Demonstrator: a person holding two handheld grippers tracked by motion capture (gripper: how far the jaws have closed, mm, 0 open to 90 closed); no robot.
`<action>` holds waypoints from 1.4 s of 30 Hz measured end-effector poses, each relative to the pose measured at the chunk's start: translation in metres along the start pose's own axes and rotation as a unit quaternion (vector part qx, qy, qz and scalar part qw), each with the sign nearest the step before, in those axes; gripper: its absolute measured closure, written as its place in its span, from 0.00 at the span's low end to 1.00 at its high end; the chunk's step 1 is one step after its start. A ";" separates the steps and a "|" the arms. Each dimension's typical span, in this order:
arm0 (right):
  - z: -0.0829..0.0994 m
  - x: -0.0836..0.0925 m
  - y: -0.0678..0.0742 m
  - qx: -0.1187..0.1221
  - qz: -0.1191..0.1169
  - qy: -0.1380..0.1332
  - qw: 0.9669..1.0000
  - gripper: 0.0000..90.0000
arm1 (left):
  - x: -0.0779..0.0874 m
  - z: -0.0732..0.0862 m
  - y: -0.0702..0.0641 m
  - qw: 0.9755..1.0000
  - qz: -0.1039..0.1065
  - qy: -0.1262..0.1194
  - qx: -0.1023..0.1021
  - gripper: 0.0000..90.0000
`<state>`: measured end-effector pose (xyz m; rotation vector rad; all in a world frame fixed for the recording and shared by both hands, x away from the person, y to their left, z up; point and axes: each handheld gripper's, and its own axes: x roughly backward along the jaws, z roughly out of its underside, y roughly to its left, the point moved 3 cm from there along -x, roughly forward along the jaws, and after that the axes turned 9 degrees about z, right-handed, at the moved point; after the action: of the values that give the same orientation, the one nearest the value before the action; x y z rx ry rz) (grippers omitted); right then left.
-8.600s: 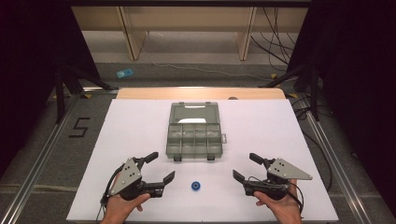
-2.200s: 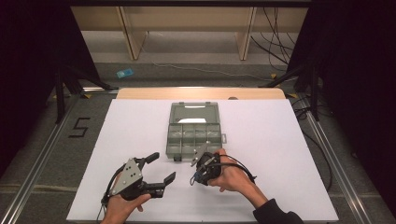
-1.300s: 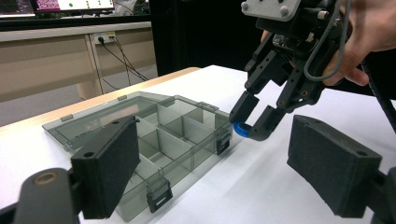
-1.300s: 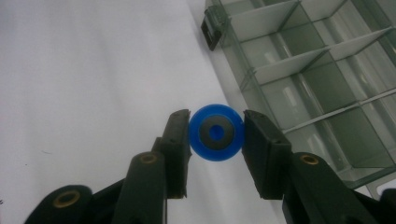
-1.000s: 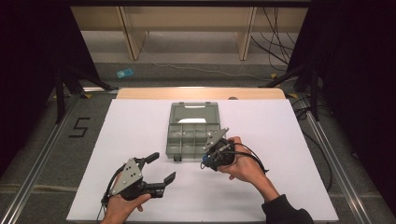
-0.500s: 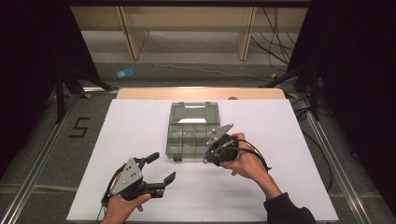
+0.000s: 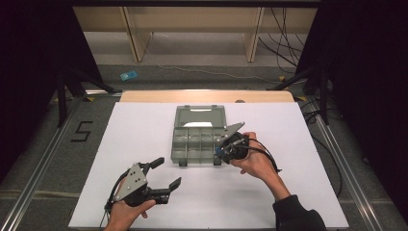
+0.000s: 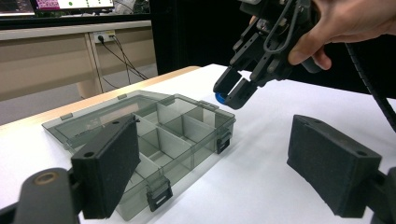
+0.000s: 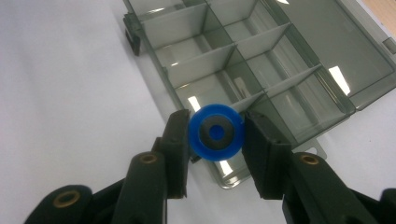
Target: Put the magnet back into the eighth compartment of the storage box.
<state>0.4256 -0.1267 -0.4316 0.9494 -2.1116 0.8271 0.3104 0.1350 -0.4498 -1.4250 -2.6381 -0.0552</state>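
The blue ring (image 9: pixel 215 132) sits clamped between the jaws of the right tool (image 7: pixel 222 150), above the near right corner of the open compartment box (image 7: pixel 192 144). The left tool (image 7: pixel 163 174) rests wide and empty on the white desk (image 7: pixel 288 192), well apart.

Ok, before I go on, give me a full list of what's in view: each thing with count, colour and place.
Compartment box: one, clear grey, lid open and lying flat toward the far side, middle of the table, its compartments bare as far as shown.
Blue round part: one, blue with a dark centre, held between the right gripper's jaws over the box's right near corner.
Table cover: one, white, under everything.
Wooden edge: one, light brown, at the table's far side.
Small blue item: one, on the floor beyond the table; too small to identify.
Left gripper: one, black, open, near left of the table.
Right gripper: one, black, shut on the part.
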 end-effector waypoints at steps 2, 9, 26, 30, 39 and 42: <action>0.000 -0.003 -0.002 0.004 0.003 -0.002 1.000 0.70 | 0.000 0.000 0.000 1.000 0.000 0.000 0.000 0.18; -0.001 -0.011 -0.008 -0.005 0.016 0.000 1.000 0.70 | 0.000 0.000 0.000 1.000 0.000 0.000 0.000 0.18; 0.000 -0.026 -0.019 -0.006 0.022 0.009 1.000 0.70 | 0.000 0.000 0.000 1.000 -0.001 0.002 0.000 0.18; 0.000 -0.030 -0.019 -0.003 0.023 0.011 1.000 0.70 | 0.000 0.000 0.000 1.000 -0.001 0.003 -0.001 0.18; 0.002 -0.037 -0.019 -0.016 0.019 0.024 0.999 0.62 | 0.000 0.000 0.000 1.000 0.000 0.000 0.000 0.18; 0.000 -0.037 -0.020 -0.020 0.028 0.017 0.999 0.58 | -0.001 0.000 0.000 1.000 0.003 -0.006 0.000 0.18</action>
<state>0.4604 -0.1242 -0.4547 0.8530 -2.1261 0.8197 0.3108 0.1346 -0.4498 -1.4392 -2.6434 -0.0470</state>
